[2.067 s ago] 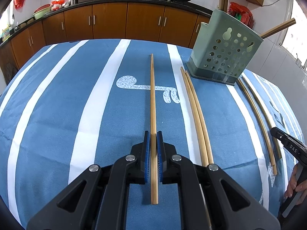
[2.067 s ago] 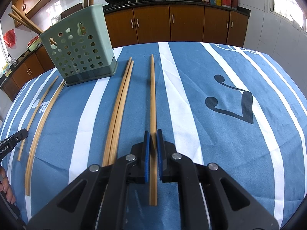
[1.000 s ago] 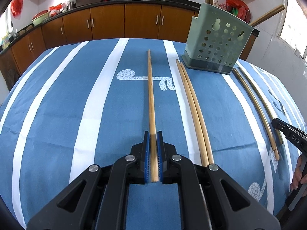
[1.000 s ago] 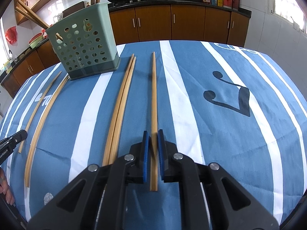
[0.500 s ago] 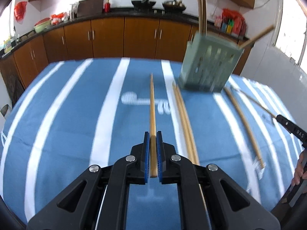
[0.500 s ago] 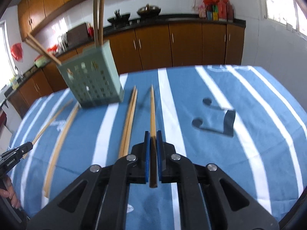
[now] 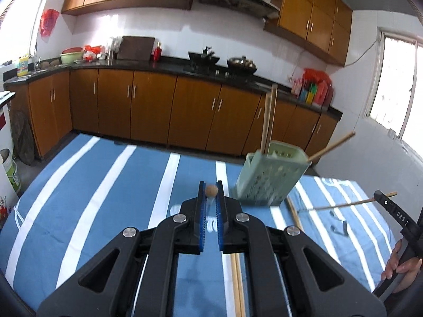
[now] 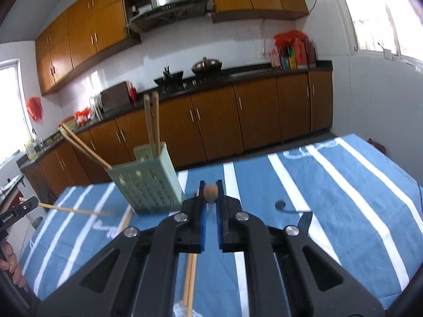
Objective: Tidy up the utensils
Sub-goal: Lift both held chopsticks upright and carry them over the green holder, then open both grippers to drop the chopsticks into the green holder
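Note:
My left gripper (image 7: 211, 190) is shut on a wooden chopstick (image 7: 211, 190), lifted off the table and seen end-on. My right gripper (image 8: 210, 190) is shut on another chopstick (image 8: 210, 191), also seen end-on. Each gripper with its chopstick shows in the other's view, the right one (image 7: 343, 205) at right, the left one (image 8: 74, 210) at left. The green perforated utensil holder (image 7: 269, 178) stands on the blue striped cloth with several chopsticks upright in it; it also shows in the right wrist view (image 8: 148, 182). A pair of chopsticks (image 7: 237, 285) lies on the cloth.
The table carries a blue cloth with white stripes (image 7: 87, 206). Another chopstick (image 7: 293, 212) lies right of the holder. Brown kitchen cabinets (image 7: 158, 111) and a counter with woks stand behind the table. A hand (image 7: 401, 264) holds the right gripper's handle.
Both grippers have lifted their chopsticks off the cloth and tilted upward, so each stick now points at the camera. The views now take in the cabinets and wall.

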Demonstrator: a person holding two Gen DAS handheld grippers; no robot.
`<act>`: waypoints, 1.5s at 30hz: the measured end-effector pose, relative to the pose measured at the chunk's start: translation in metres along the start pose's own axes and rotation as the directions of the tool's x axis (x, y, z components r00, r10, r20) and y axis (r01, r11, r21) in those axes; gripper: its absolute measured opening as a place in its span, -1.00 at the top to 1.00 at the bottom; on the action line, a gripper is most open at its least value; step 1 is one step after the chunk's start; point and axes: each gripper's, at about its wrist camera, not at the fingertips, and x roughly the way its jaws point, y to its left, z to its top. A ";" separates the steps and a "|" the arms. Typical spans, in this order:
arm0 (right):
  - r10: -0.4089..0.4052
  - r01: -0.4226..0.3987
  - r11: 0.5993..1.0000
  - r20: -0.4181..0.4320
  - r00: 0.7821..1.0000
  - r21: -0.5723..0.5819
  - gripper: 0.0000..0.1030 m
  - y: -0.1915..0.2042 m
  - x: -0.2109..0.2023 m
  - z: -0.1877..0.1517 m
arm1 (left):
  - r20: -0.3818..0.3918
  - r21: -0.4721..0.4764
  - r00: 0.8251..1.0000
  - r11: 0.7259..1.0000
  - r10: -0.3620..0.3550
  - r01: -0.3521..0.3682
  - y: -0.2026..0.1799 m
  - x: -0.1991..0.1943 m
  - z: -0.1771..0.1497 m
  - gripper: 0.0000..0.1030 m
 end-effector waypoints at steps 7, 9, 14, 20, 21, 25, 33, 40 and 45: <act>0.012 -0.011 1.000 0.029 1.000 -0.017 0.85 0.009 -0.001 0.016 | 0.032 0.035 0.999 0.999 0.011 -0.012 -0.008 -0.001 0.014 0.86; 0.013 -0.012 1.000 0.038 0.999 -0.029 0.85 0.012 -0.001 0.021 | 0.038 0.044 0.999 0.999 0.015 -0.017 -0.010 -0.001 0.017 0.86; 0.061 -0.058 0.997 0.068 0.996 -0.054 0.86 0.024 -0.014 0.049 | 0.067 0.070 0.998 0.997 -0.017 0.013 -0.018 -0.012 0.037 0.86; 0.215 -0.213 0.977 0.076 0.974 -0.030 0.86 0.037 -0.035 0.089 | 0.126 0.102 0.988 0.992 -0.091 0.078 -0.039 -0.033 0.064 0.87; 0.230 -0.229 0.973 0.082 0.970 -0.030 0.86 0.040 -0.038 0.094 | 0.149 0.110 0.984 0.990 -0.099 0.083 -0.045 -0.036 0.070 0.87; 0.263 -0.259 0.965 0.133 0.955 -0.052 0.86 0.056 -0.044 0.115 | 0.217 0.124 0.969 0.988 -0.115 0.090 -0.066 -0.038 0.089 0.87; 0.212 -0.205 0.977 0.193 0.958 -0.059 0.86 0.074 -0.015 0.133 | 0.356 0.086 0.931 0.995 -0.086 0.059 -0.097 -0.012 0.119 0.87; 0.185 -0.184 0.983 0.135 0.973 -0.024 0.86 0.069 0.032 0.131 | 0.397 0.022 0.917 0.999 -0.047 0.042 -0.097 0.021 0.124 0.86; 0.177 -0.176 0.984 0.088 0.980 -0.023 0.86 0.069 0.059 0.120 | 0.356 0.038 0.934 0.999 -0.028 0.016 -0.099 0.050 0.111 0.86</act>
